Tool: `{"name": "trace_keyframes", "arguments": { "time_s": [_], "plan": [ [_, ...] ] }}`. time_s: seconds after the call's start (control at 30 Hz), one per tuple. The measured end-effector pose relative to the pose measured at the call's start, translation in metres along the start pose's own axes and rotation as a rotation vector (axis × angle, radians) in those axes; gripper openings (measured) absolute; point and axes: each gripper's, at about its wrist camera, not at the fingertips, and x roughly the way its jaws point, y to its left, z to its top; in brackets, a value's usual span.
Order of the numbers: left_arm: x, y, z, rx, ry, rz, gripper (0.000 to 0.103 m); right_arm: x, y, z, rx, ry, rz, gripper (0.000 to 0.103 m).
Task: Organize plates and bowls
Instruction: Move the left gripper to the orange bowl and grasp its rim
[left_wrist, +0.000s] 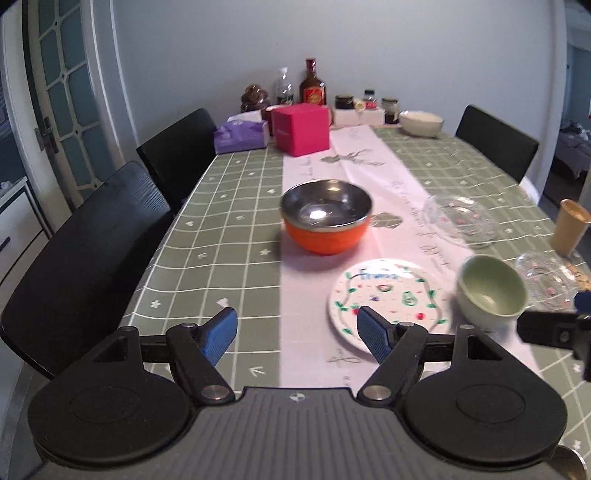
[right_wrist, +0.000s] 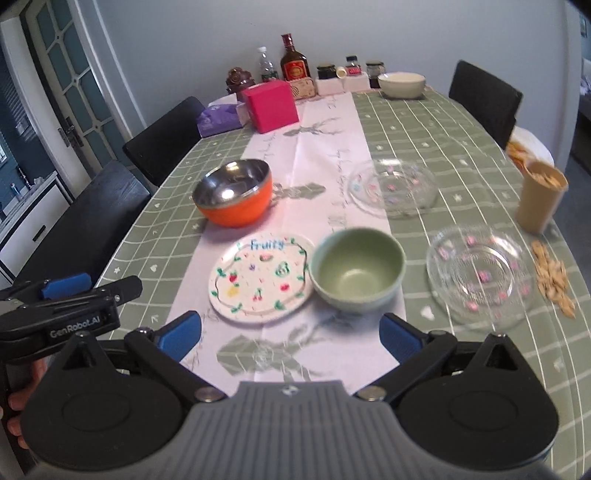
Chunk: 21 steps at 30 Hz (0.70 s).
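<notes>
left gripper: jaws apart, nothing between; hangs above the near table edge.
right gripper: jaws wide apart, empty; sits just right of the left one.
green bowl: dead ahead of the right gripper, near, upright, empty; touching or just beside the fruit plate, can't tell which.
fruit plate: ahead-left of the right gripper, ahead-right of the left; flat on the runner.
orange bowl: straight ahead of the left gripper, further out than the plate.
glass plates: one ahead-right of the right gripper, one beyond the green bowl.
nearer hand: right for green bowl and glass plates; left for orange bowl.
axis: round items, none; rim approach from any side.
likely step: nothing picked yet.
</notes>
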Motion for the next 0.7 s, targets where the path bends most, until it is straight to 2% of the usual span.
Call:
{"name": "trace_keyframes", "arguments": {
  "time_s": [0.1, 0.17, 0.33, 0.4, 0.63, 0.7],
  "plan": [
    [0.016, 0.007, 0.010, -0.005, 0.011, 0.056, 0.087, 0.014, 0.009, 0.016, -0.040, 0.008, -0.007, 0.100],
    [0.026, 0.012, 0.017, -0.024, 0.028, 0.068, 0.087, 0.027, 0.010, 0.031, -0.034, 0.045, 0.000, 0.100],
    [0.057, 0.023, 0.028, -0.036, 0.084, -0.001, 0.087, 0.049, 0.002, 0.066, 0.084, 0.054, 0.013, 0.100],
    [0.069, 0.025, 0.032, -0.037, 0.087, 0.005, 0.087, 0.061, 0.000, 0.077, 0.128, 0.062, 0.013, 0.100],
    [0.110, 0.041, 0.058, -0.143, 0.115, 0.009, 0.087, 0.116, 0.000, 0.098, 0.198, 0.116, 0.013, 0.100],
    [0.122, 0.043, 0.066, -0.151, 0.127, 0.022, 0.087, 0.130, -0.004, 0.102, 0.251, 0.121, 0.017, 0.096]
  ]
}}
